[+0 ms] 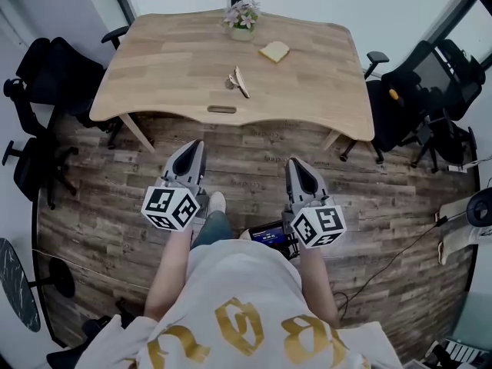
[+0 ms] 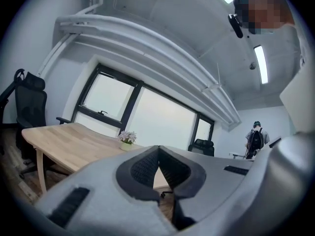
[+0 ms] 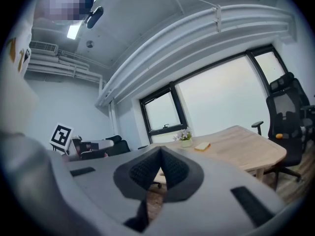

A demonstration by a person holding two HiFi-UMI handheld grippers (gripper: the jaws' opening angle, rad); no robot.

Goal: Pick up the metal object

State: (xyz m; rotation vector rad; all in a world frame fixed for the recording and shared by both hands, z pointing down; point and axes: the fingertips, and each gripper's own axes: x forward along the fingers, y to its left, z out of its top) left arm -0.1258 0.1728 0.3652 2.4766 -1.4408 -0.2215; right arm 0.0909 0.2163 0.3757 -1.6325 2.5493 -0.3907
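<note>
Both your left tongs (image 1: 193, 147) and right tongs (image 1: 297, 164) are pressed together, empty, well short of the table (image 1: 169, 60). Reach the metal object (image 1: 239, 81) mid-table like that and you'll probably just shove it.

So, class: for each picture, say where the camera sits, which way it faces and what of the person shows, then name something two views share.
Head view: on the person's head, facing steeply down at the table and floor; shows shirt, forearms, left hand-held gripper and right hand-held gripper.
Left gripper view: on that hand-held gripper, tilted up toward windows and ceiling; shows its shut jaws, the person's shirt.
Right gripper view: on its hand-held gripper, likewise tilted up; shut jaws, shirt.
Shared: both gripper views show table and flower pot.
</note>
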